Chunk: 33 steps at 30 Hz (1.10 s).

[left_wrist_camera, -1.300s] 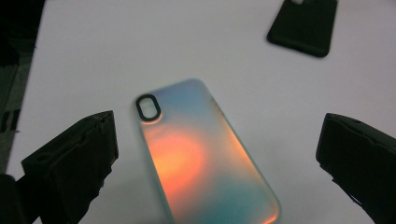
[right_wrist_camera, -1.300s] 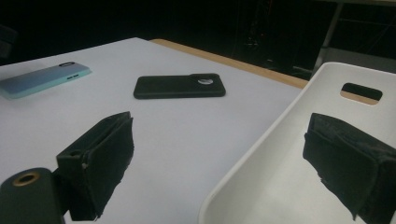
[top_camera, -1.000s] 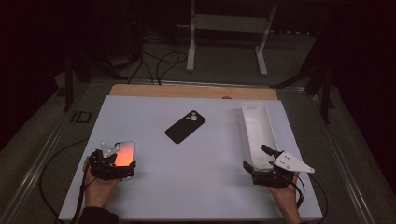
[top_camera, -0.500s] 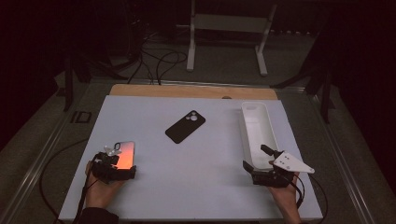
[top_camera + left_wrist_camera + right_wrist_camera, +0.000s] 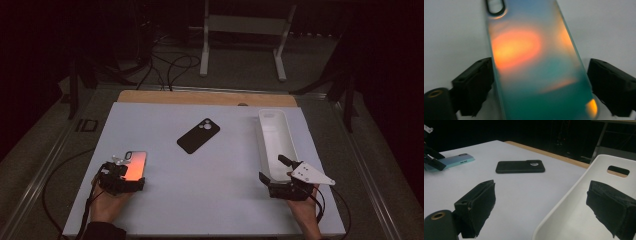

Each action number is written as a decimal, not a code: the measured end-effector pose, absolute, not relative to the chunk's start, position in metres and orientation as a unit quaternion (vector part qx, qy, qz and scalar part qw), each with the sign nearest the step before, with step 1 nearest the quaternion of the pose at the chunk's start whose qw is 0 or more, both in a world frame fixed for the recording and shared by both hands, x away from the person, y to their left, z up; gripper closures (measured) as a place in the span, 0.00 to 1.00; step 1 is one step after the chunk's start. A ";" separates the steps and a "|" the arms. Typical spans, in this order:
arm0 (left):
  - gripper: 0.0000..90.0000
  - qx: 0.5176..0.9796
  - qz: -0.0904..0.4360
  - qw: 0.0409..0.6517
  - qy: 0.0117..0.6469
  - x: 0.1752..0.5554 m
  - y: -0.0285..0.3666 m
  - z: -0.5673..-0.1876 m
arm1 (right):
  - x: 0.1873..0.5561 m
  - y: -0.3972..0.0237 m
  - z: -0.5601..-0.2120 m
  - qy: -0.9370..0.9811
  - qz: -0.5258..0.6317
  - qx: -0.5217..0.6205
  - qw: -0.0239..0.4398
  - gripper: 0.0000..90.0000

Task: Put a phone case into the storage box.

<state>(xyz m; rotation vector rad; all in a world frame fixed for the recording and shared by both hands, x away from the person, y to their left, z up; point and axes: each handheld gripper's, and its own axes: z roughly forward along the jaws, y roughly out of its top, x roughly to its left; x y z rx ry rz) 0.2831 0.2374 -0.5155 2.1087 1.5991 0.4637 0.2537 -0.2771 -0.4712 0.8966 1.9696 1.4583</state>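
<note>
Your left gripper (image 5: 131, 172) sits at the near left of the white table (image 5: 225, 200) with the shiny phone (image 5: 135, 165) lying flat between its 2 jaws; in the left gripper view the phone (image 5: 536, 67) runs lengthwise away from the camera, its glossy back showing orange and teal reflections and its camera cut-out at the far end; the jaws have just been closing in on it, and the left jaw now stands at the phone's edge while a narrow strip of table shows between the right jaw and the other edge, so the pads are not yet clamped on it.

Your right gripper (image 5: 280, 175) rests at the near right, its jaws set wide apart and holding nothing; they straddle the near rim of the white tray (image 5: 290, 145), with 1 jaw over the table and the other over the tray's inside, as the right gripper view shows across the tray (image 5: 574, 215).

The black phone (image 5: 198, 135) lies camera side up near the middle of the table, well apart from both grippers; from the right gripper view it (image 5: 520, 166) lies beyond the left jaw.
</note>
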 end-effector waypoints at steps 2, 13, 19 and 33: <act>0.17 0.765 0.169 0.228 0.578 0.283 0.237 -0.515 | 0.254 -0.277 -0.471 0.728 0.539 0.332 0.262 0.10; 0.19 0.770 0.179 0.244 0.562 0.283 0.234 -0.511 | 0.254 -0.278 -0.470 0.728 0.540 0.331 0.264 0.10; 0.19 0.763 0.191 0.265 0.559 0.281 0.231 -0.502 | 0.254 -0.277 -0.470 0.727 0.540 0.331 0.264 0.10; 0.19 0.765 0.205 0.306 0.528 0.279 0.217 -0.482 | 0.254 -0.272 -0.466 0.730 0.543 0.325 0.258 0.10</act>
